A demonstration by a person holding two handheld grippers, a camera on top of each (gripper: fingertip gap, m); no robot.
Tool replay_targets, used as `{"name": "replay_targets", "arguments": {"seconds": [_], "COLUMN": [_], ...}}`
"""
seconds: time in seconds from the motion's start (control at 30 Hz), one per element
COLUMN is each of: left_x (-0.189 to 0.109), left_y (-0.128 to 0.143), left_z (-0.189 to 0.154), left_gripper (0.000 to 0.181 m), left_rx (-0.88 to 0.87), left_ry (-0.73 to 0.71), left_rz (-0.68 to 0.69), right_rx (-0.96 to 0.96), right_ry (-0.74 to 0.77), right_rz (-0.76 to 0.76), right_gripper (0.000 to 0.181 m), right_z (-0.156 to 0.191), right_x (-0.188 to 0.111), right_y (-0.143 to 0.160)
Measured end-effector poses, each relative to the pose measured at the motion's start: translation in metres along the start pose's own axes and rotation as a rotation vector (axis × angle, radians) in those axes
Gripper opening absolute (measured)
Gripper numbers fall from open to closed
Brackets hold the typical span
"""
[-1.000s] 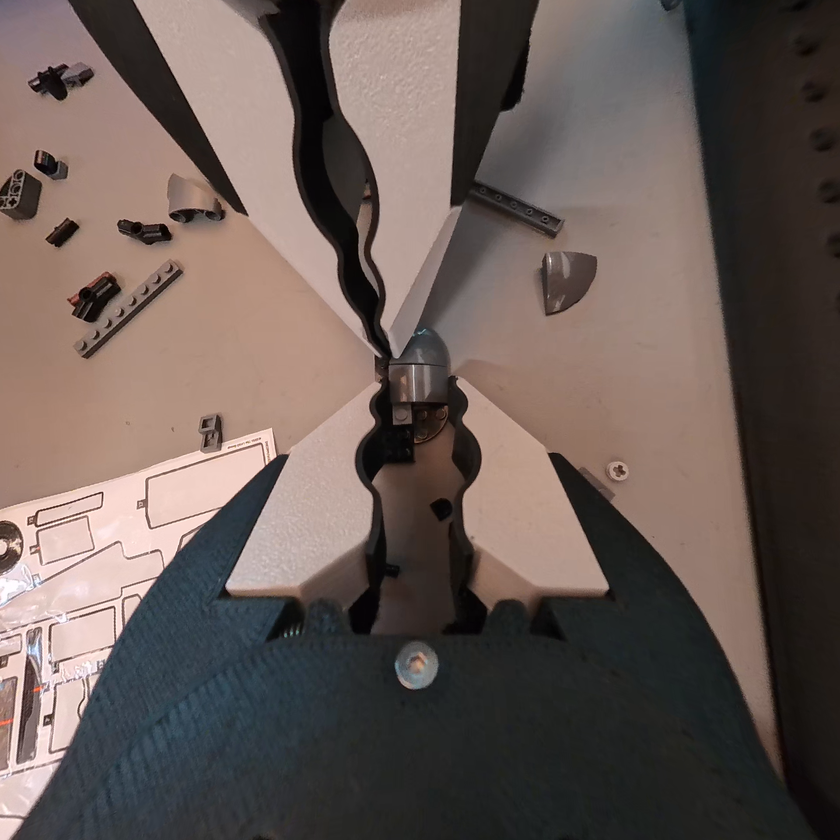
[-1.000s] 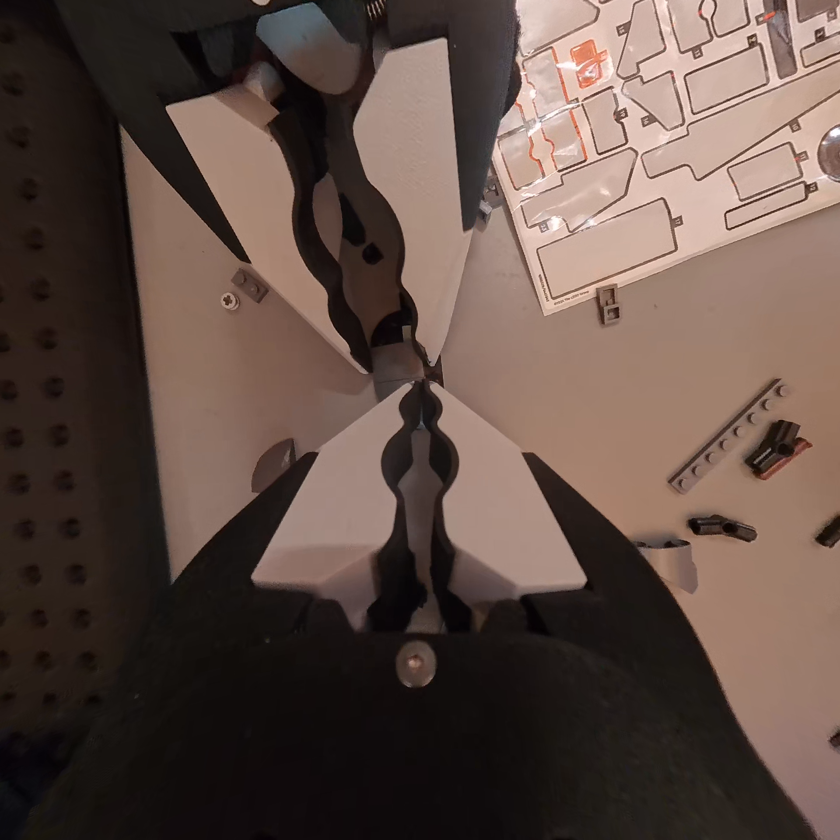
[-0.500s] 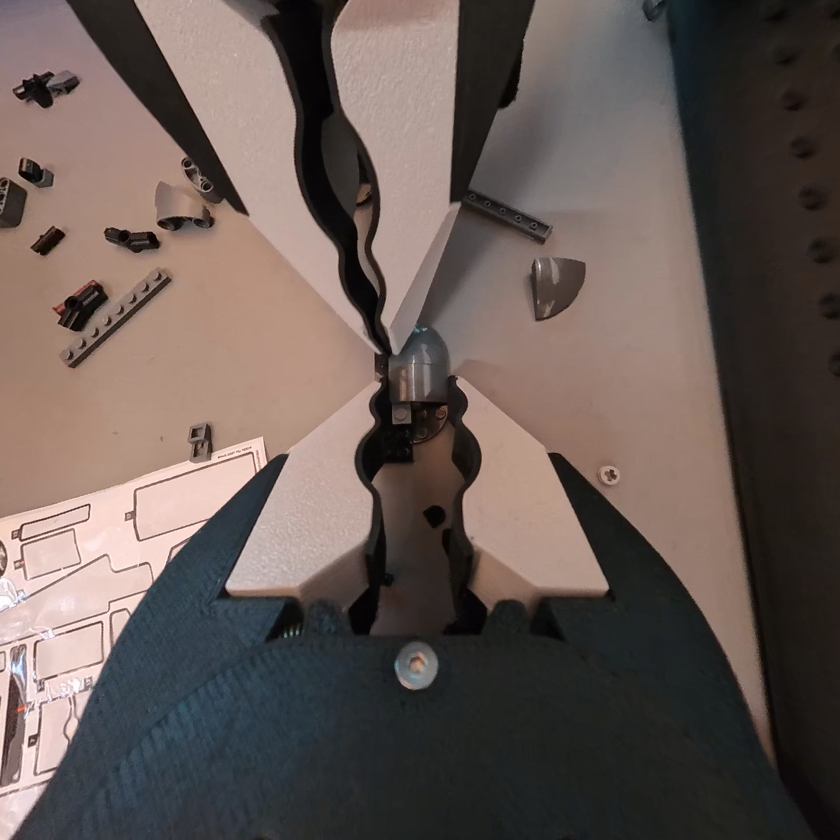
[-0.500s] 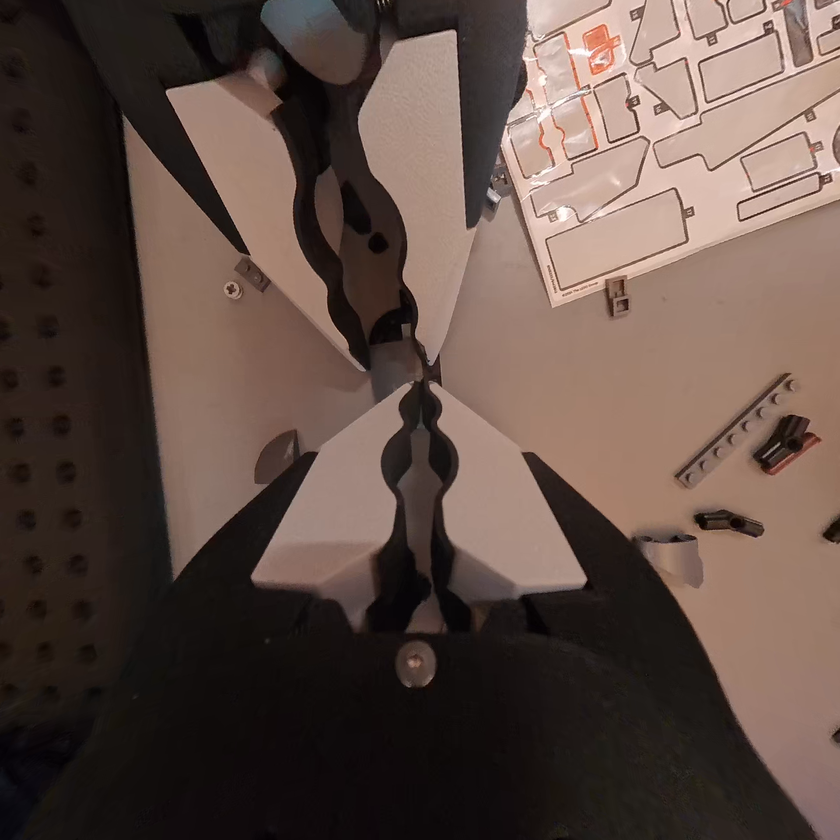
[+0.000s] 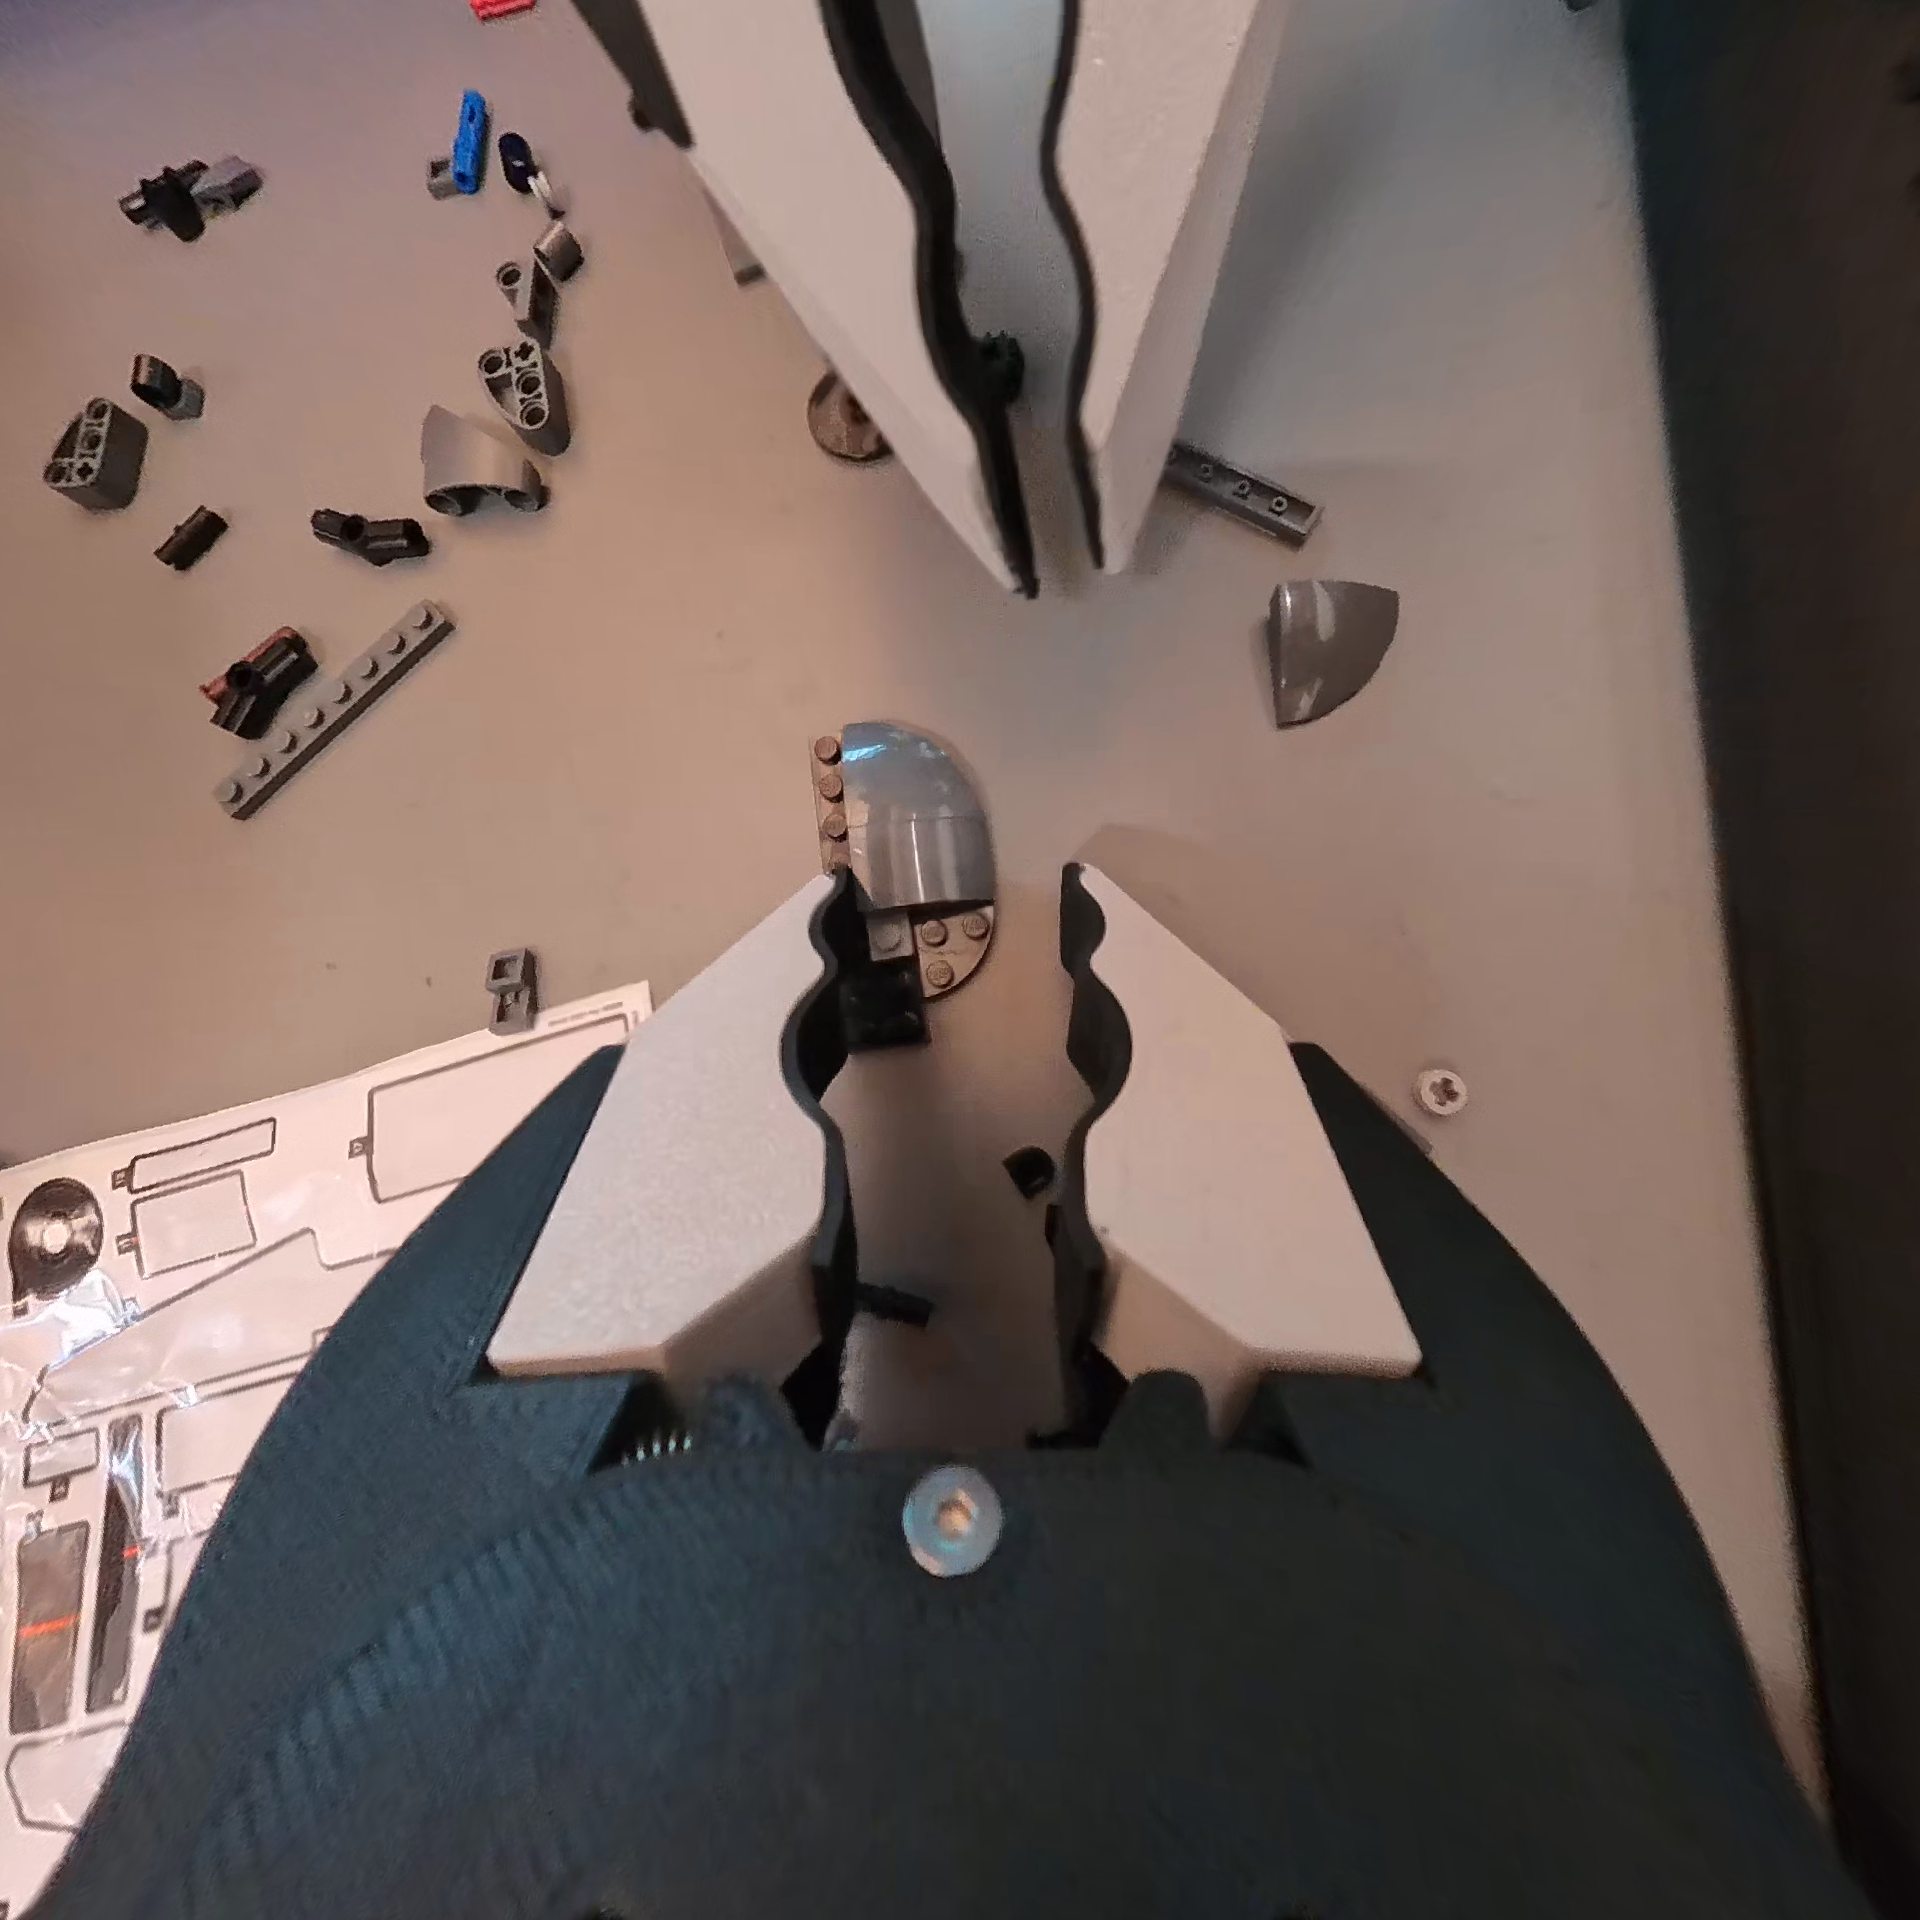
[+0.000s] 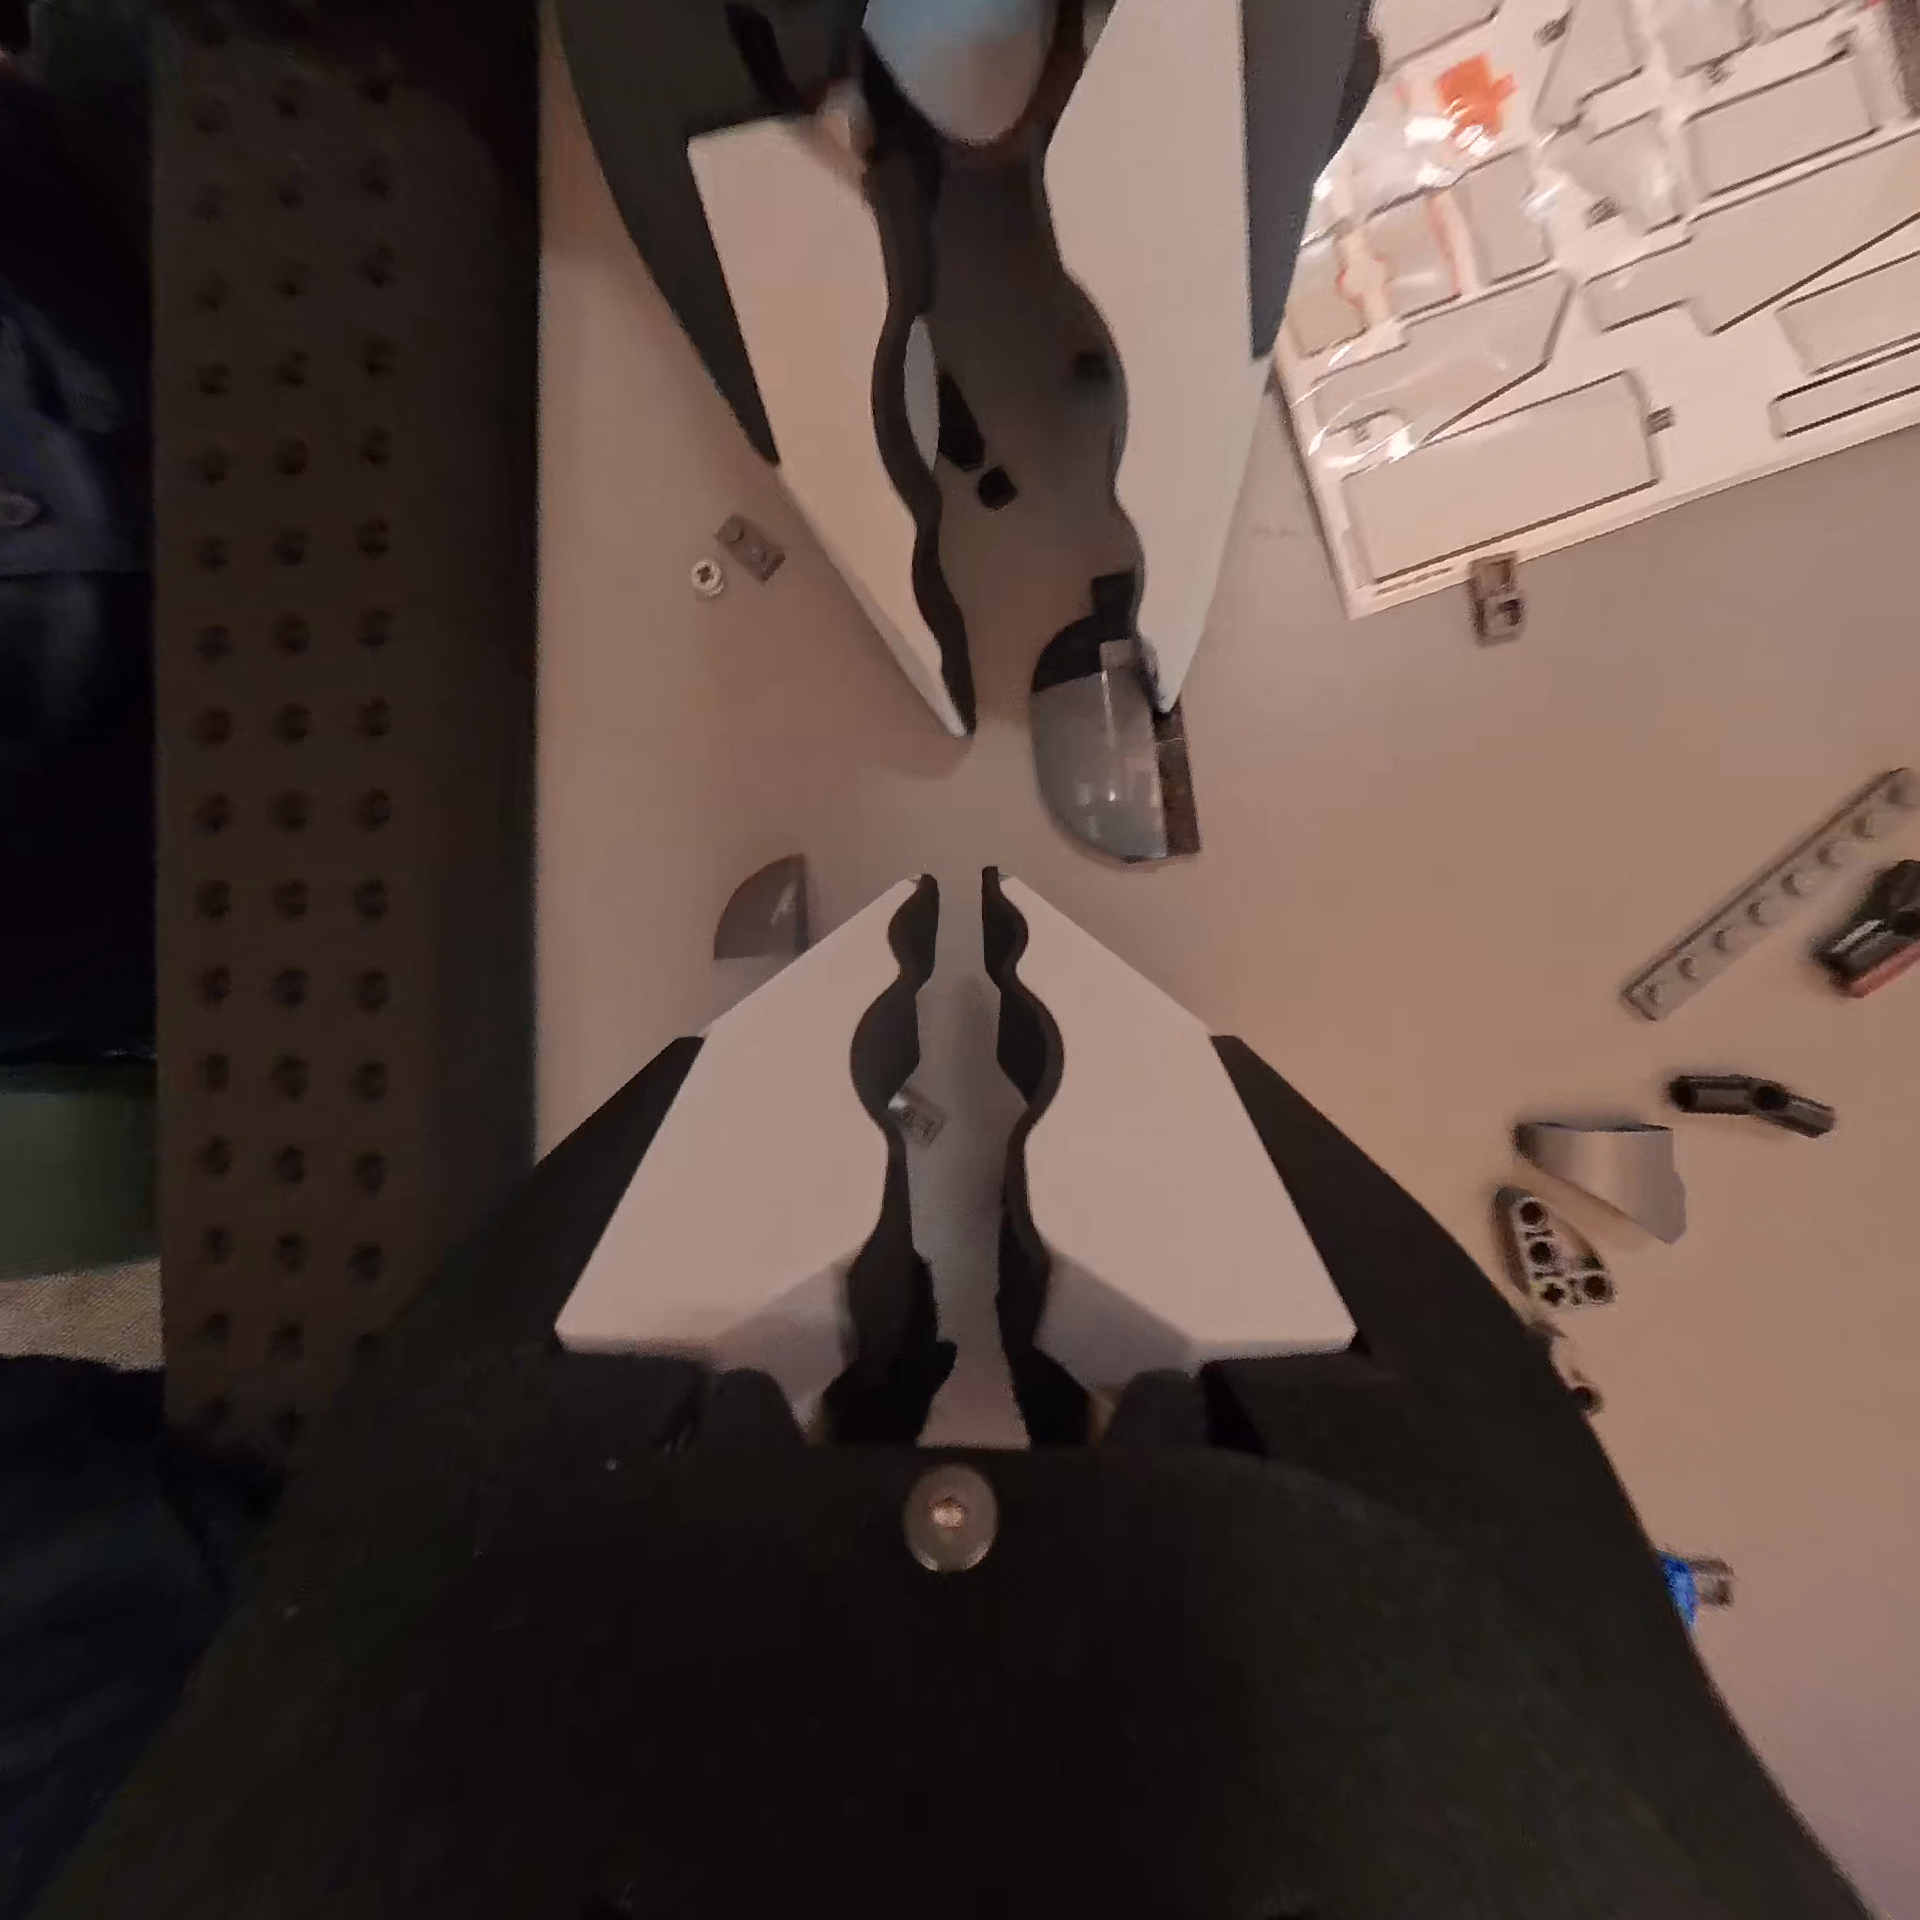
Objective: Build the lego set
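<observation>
Left gripper stood wide open, lego assembly resting against its left finger, probably loose on the worktop. Right gripper parted only slightly, empty. Assembly's studded plate clear only from left wrist view; right wrist view blurry.

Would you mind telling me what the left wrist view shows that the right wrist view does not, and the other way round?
Only the left wrist view shows the blue pin and the short grey beam.

Only the right wrist view shows the dark perforated panel.

Both show the grey domed assembly beside the open left gripper, the slightly open right gripper, the sticker sheet and the long grey plate.
</observation>
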State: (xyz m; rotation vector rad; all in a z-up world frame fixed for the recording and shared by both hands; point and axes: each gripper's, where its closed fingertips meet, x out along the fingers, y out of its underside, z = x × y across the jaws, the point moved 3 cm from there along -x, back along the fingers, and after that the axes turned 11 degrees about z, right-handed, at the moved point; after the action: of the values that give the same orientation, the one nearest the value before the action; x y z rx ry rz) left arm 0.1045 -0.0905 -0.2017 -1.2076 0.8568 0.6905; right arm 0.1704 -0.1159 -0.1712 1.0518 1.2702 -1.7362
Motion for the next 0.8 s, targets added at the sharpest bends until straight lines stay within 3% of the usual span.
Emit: {"name": "replay_targets", "arguments": {"seconds": [0.27, 0.53, 0.8], "left_x": [-0.009, -0.006, -0.008], "left_y": [0.01, 0.014, 0.019], "left_z": [0.007, 0.008, 0.013], "left_gripper": [0.034, 0.031, 0.028], "left_rx": [-0.041, -0.058, -0.107], "left_ry": [0.0, -0.002, -0.025], "left_rz": [0.002, 0.03, 0.065], "right_rx": [-0.069, -0.098, -0.052], "right_ry": [-0.146, -0.186, -0.093], "right_rz": [0.148, 0.204, 0.116], "right_gripper": [0.027, 0.011, 0.007], "right_z": [0.031, 0.039, 0.016], "right_x": [0.024, 0.035, 0.029], "right_y": [0.007, 0.006, -0.001]}}
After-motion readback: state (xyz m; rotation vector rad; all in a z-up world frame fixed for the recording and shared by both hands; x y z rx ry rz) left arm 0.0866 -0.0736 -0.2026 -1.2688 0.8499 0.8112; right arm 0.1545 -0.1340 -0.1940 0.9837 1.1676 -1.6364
